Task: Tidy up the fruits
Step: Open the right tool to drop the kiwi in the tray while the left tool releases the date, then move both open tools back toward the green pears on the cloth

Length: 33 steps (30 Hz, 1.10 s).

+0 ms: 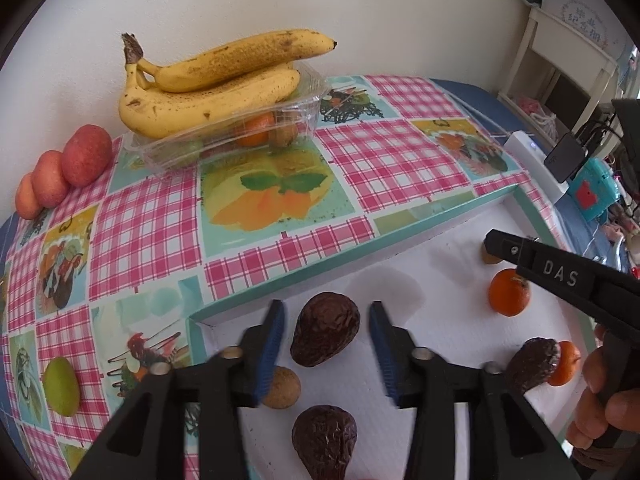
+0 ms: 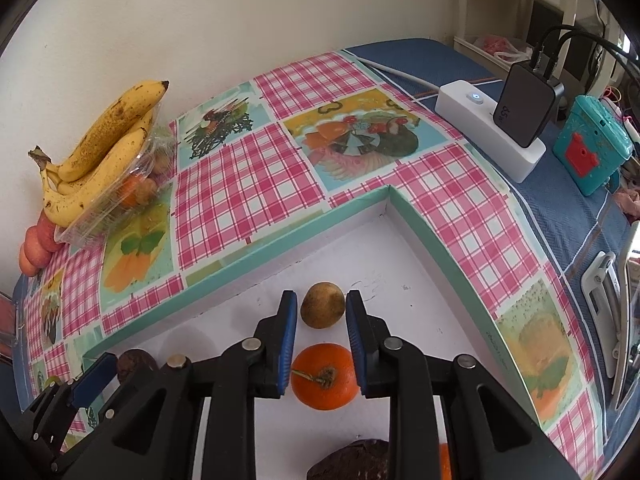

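Note:
A shallow white tray with a teal rim (image 1: 304,280) holds loose fruit. My left gripper (image 1: 326,306) is open, its blue pads either side of a dark wrinkled avocado (image 1: 325,328) without touching it. More avocados (image 1: 324,440), a brown round fruit (image 1: 282,388) and oranges (image 1: 509,292) lie around it. My right gripper (image 2: 322,298) is open too, its tips flanking a brown round fruit (image 2: 322,310), with an orange (image 2: 324,376) beneath the fingers. A clear plastic container (image 1: 240,132) at the back holds fruit, with bananas (image 1: 216,80) on top.
Red apples (image 1: 86,156) sit by the wall at the left and a green fruit (image 1: 62,386) lies on the checked tablecloth. A white power strip (image 2: 492,128) with a charger and a teal toy box (image 2: 592,152) stand at the right. A hand (image 1: 604,392) holds the right gripper.

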Each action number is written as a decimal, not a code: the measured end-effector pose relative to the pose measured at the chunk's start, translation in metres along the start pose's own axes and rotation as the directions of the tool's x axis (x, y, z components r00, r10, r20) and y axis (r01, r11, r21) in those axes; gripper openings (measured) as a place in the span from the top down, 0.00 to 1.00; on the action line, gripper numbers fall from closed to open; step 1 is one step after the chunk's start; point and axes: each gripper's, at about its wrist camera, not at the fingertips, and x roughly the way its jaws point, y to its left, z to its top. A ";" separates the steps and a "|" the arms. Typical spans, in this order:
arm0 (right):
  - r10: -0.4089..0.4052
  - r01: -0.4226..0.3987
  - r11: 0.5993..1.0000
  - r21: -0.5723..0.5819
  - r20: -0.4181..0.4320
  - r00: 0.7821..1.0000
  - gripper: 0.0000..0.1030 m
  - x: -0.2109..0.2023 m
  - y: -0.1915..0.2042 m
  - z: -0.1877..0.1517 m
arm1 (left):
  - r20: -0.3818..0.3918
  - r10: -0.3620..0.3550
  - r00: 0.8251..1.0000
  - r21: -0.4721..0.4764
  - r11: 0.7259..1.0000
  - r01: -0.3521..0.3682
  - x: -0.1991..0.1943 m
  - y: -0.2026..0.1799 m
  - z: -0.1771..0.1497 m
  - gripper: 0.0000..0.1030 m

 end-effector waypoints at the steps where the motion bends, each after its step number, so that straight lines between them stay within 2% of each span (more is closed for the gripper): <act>1: 0.000 0.000 1.000 0.003 -0.001 1.000 0.66 -0.002 0.000 0.000 | -0.003 -0.002 1.000 -0.004 1.000 0.002 -0.003 0.001 0.001 0.41; 5: -0.003 0.003 1.000 0.027 -0.014 1.000 0.64 -0.013 -0.001 -0.002 | -0.021 0.014 1.000 -0.019 1.000 -0.014 -0.017 0.006 0.000 0.40; 11: -0.002 0.003 1.000 0.029 -0.038 0.999 0.64 -0.032 0.006 -0.011 | -0.037 0.048 0.998 -0.070 0.996 -0.051 -0.039 0.027 -0.003 0.32; 19: 0.021 -0.021 1.000 0.005 -0.050 0.999 0.64 -0.057 0.030 -0.026 | -0.047 0.145 0.988 -0.157 0.976 -0.151 -0.061 0.070 -0.017 0.21; 24: 0.045 -0.047 0.999 -0.019 -0.063 0.997 0.64 -0.063 0.052 -0.039 | -0.071 0.195 0.978 -0.261 0.943 -0.207 -0.068 0.108 -0.032 0.19; 29: 0.062 -0.068 0.996 -0.059 -0.096 0.993 0.64 -0.061 0.077 -0.056 | -0.096 0.249 0.964 -0.319 0.909 -0.267 -0.074 0.136 -0.048 0.19; 33: 0.057 -0.069 0.991 -0.111 -0.106 0.993 0.64 -0.058 0.093 -0.063 | -0.111 0.260 0.959 -0.370 0.885 -0.282 -0.078 0.155 -0.059 0.17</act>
